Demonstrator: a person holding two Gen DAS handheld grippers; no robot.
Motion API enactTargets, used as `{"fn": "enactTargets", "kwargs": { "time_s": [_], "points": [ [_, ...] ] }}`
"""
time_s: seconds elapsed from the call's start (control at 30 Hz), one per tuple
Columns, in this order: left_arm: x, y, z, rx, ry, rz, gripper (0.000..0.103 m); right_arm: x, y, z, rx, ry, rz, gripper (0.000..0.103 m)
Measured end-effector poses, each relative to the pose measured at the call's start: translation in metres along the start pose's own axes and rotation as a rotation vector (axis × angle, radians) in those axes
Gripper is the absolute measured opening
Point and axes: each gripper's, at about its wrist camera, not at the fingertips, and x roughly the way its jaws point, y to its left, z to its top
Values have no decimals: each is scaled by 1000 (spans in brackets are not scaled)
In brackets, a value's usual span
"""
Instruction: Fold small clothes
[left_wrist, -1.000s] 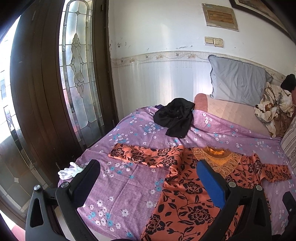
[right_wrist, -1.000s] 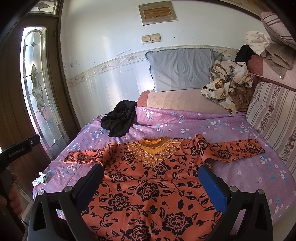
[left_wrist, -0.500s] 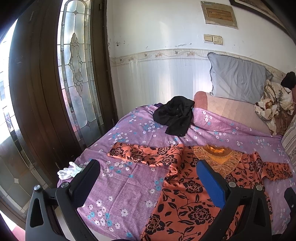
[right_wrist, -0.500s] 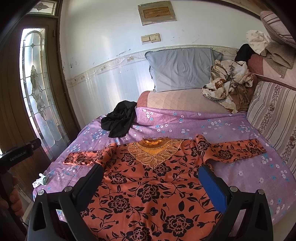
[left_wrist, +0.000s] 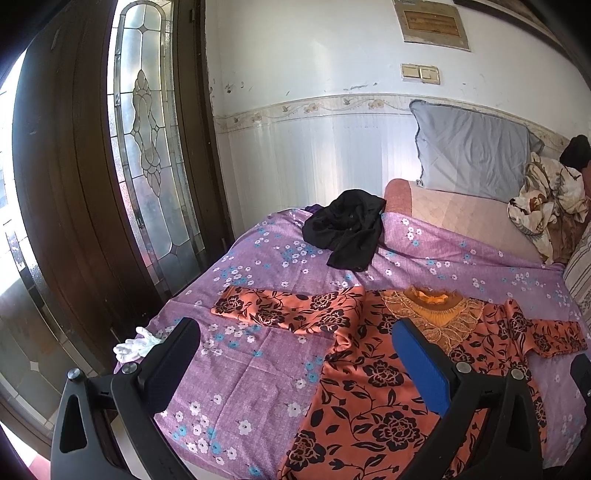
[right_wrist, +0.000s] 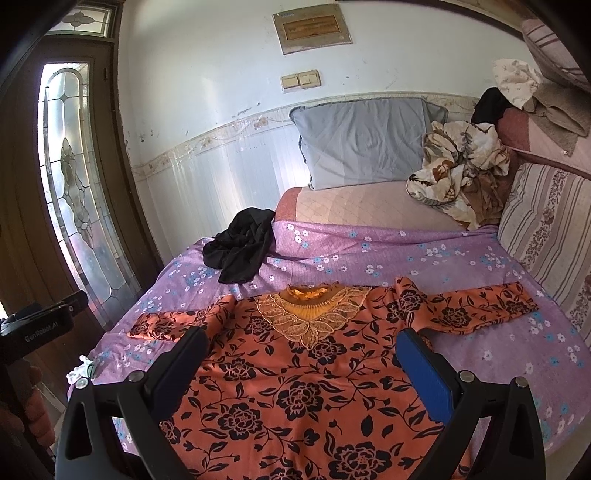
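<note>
a: what are the claws doing now?

b: my left gripper (left_wrist: 295, 345) has its jaws spread wide and nothing is between them. it hangs over the near edge of the bed, above the purple sheet with small white and blue flowers (left_wrist: 258, 369). my right gripper (right_wrist: 301, 350) is also wide open and empty, and it is above the body of the orange long-sleeved top with black rose print (right_wrist: 295, 391).

a: and where does the top lie?

b: it lies flat on the sheet, front side up, with the gold lace collar (right_wrist: 314, 314) toward the pillows. both sleeves are stretched out to the sides. behind it there is a crumpled black garment (right_wrist: 242, 254), well apart, and a grey pillow (right_wrist: 365, 140) leans at the wall. a small white cloth (left_wrist: 133, 345) is at the bed edge near the left claw.

a: which step is this?

b: i judge the top is spread but no fold is begun. next i think each claw must go down to one sleeve end, pinch only the thin fabric and not the sheet under it, and carry it over the chest.
</note>
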Motion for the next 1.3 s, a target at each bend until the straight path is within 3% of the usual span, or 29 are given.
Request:
{"fn": "enactTargets", "kwargs": {
  "time_s": [0.33, 0.47, 0.53, 0.6, 0.7, 0.77, 0.87, 0.93, 0.97, 1.03, 1.13, 1.2, 1.3],
  "points": [
    [15, -28, 7, 46, -6, -15, 103, 13, -21, 11, 42, -23, -28, 103],
    [43, -51, 6, 78, 21, -37, 103, 38, -49, 14, 91, -4, -58, 103],
    [71, -68, 2, 95, 78, -67, 103, 53, -66, 15, 128, 9, -65, 103],
    [109, -87, -8, 110, 174, -109, 103, 73, -95, 15, 193, 33, -65, 103],
    [175, -118, -36, 129, 365, -171, 103, 112, -173, 10, 400, 94, -82, 103],
    [210, -140, -59, 160, 455, -164, 103, 129, -225, 2, 540, 111, -104, 103],
    [237, -161, -85, 213, 462, -155, 103, 148, -321, -23, 819, 88, -128, 103],
    [249, -172, -97, 260, 468, -140, 103, 153, -363, -40, 959, 76, -144, 101],
    [256, -177, -99, 277, 493, -144, 103, 158, -398, -56, 1087, 66, -153, 95],
    [264, -182, -100, 281, 506, -169, 103, 163, -428, -65, 1179, 43, -140, 84],
    [271, -191, -107, 326, 504, -150, 103, 173, -479, -73, 1252, -7, -199, 77],
    [270, -194, -109, 322, 480, -152, 103, 181, -494, -78, 1283, -1, -226, 65],
    [270, -195, -109, 308, 482, -158, 103, 196, -510, -66, 1217, -7, -291, 58]
  ]
}}
